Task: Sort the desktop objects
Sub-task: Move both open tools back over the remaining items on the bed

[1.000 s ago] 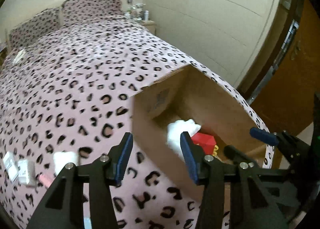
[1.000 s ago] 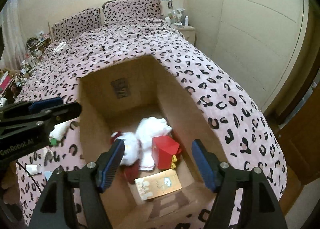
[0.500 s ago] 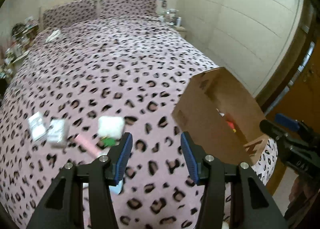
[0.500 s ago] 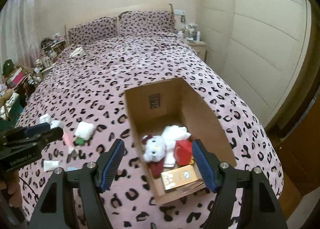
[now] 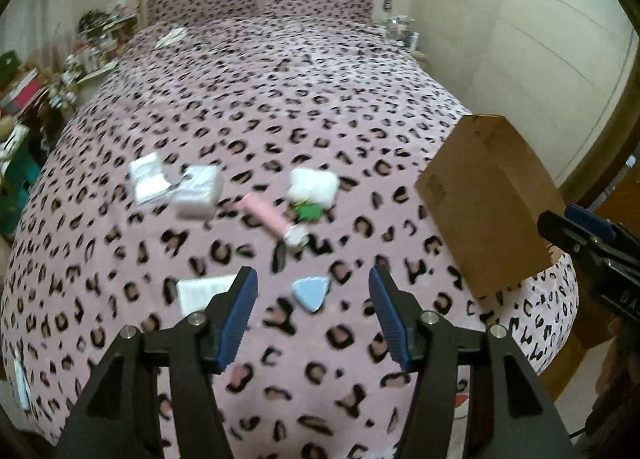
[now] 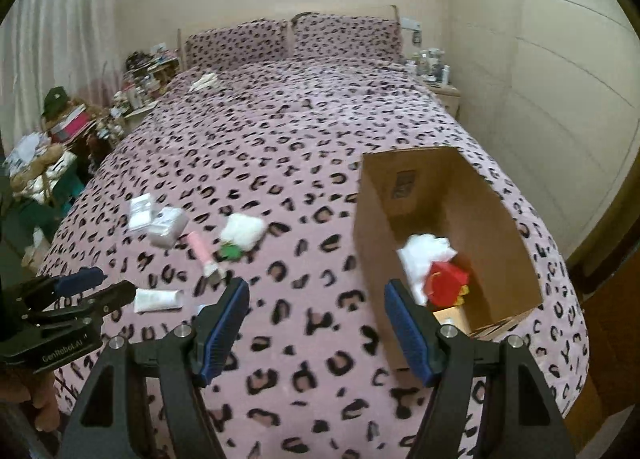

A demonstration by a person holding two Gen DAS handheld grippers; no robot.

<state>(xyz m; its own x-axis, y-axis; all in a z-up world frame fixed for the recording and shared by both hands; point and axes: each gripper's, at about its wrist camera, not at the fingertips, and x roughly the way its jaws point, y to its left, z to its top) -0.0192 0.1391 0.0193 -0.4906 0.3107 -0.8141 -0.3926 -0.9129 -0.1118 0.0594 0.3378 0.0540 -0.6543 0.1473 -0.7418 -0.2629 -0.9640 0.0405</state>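
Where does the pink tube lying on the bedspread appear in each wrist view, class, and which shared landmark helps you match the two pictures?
Left wrist view: the pink tube lies centre frame, above the left gripper.
Right wrist view: the pink tube lies left of centre, above the right gripper's left finger.
Shared landmark: the white plush with a green patch, just right of the tube.

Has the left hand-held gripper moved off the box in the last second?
Yes. The left hand-held gripper has swung left, away from the cardboard box, and now points, open and empty, at the light blue item on the leopard-print bed.
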